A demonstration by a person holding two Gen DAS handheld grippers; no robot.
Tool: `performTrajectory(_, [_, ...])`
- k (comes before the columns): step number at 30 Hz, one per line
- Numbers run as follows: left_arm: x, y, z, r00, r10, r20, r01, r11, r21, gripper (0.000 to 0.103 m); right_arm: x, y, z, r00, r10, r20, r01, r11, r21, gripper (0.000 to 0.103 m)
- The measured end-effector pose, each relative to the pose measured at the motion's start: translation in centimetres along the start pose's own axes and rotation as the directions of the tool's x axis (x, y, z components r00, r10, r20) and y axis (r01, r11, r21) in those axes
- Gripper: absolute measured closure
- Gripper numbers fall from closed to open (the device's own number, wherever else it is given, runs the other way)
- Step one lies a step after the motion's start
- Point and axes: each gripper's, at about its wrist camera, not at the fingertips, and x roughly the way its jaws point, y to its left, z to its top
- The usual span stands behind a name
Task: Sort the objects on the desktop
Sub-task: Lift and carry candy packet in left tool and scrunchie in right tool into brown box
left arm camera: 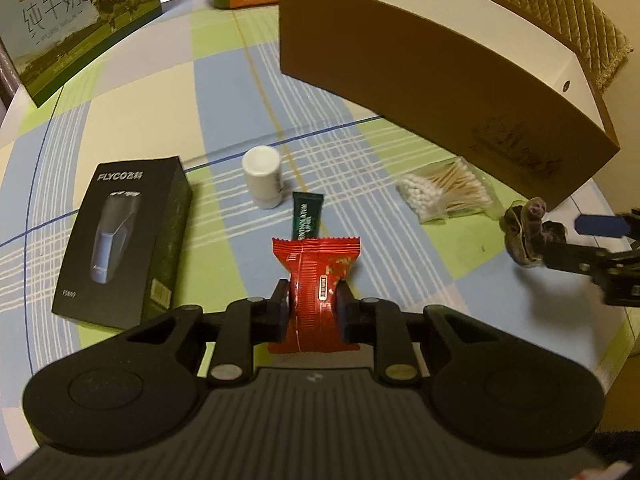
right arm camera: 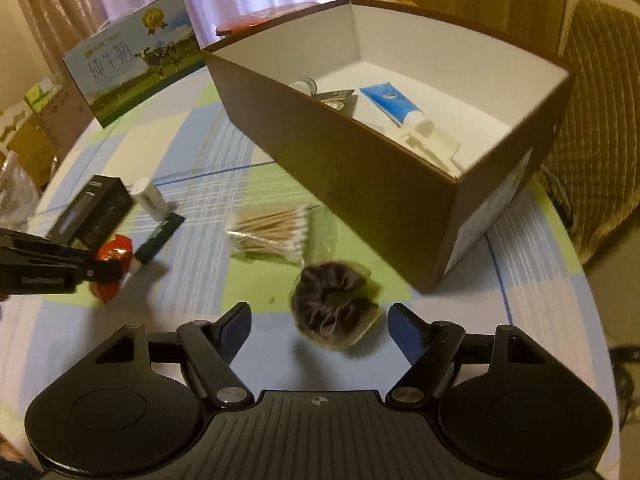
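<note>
Left gripper (left arm camera: 313,307) clamped on a red snack packet (left arm camera: 316,280), pads pinching its middle so the wrapper bows; packet held above the desk (left arm camera: 132,128), which has a checked blue, green and cream cloth. Right gripper (right arm camera: 320,330) wide apart, nothing between its fingers; a dark brown hair scrunchie (right arm camera: 334,306) lies on the desk just ahead of the gap, touching neither finger as far as can be told. Beyond the scrunchie, a clear bag of cotton swabs (right arm camera: 272,234) lies flat, close to the near wall of the brown cardboard box (right arm camera: 360,184). Box open at top, white inside; holds a blue-and-white tube (right arm camera: 394,106), a small dark packet (right arm camera: 336,98) and other white items partly hidden by the wall. On the left part of the desk: a black FLYCO shaver box (left arm camera: 124,240) lying flat, a small white bottle (left arm camera: 262,178) upright beside it, a dark green sachet (left arm camera: 306,216) just past the held packet. A milk carton box (left arm camera: 76,24) stands at the far edge. Right-wrist view motion-blurred at left.
</note>
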Motion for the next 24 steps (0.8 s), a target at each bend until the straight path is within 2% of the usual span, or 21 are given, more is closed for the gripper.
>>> performTrajectory(3, [0.1,-0.6,0.3,1.000,-0.002,0.003,0.002,1.000,0.007,0.084,1.0,0.2,0.1,1.000,-0.014,0.004,0.014,0.999,-0.034,0.031])
performTrajectory(6, [0.2,-1.1,0.5,1.000,-0.007,0.005,0.007,1.000,0.008,0.084,2.1,0.6,0.0,1.000,-0.026,-0.001,0.026,0.996,-0.086,0.039])
performTrajectory(9, [0.2,-1.5,0.6,1.000,-0.011,0.005,0.011,1.000,0.005,0.084,3.0,0.8,-0.4,0.999,-0.049,-0.011,0.047,0.988,-0.144,0.050])
performTrajectory(11, [0.2,-1.7,0.6,1.000,-0.015,0.004,0.015,1.000,0.004,0.084,3.3,1.0,-0.8,0.997,-0.077,-0.013,0.073,0.977,-0.202,0.065])
performTrajectory(14, [0.3,-2.1,0.6,1.000,-0.016,0.002,0.016,1.000,0.007,0.084,3.1,0.9,-1.2,0.998,-0.063,-0.020,0.057,0.972,-0.227,0.079])
performTrajectory(17, [0.2,-2.5,0.5,1.000,-0.021,0.002,0.021,1.000,0.009,0.084,2.6,0.8,-1.2,0.998,-0.050,-0.033,0.041,0.972,-0.230,0.088])
performTrajectory(24, [-0.4,-3.6,0.6,0.999,-0.041,0.019,0.040,0.999,0.019,0.084,0.3,0.2,-1.6,0.992,0.084,-0.096,-0.095,0.989,-0.118,0.090])
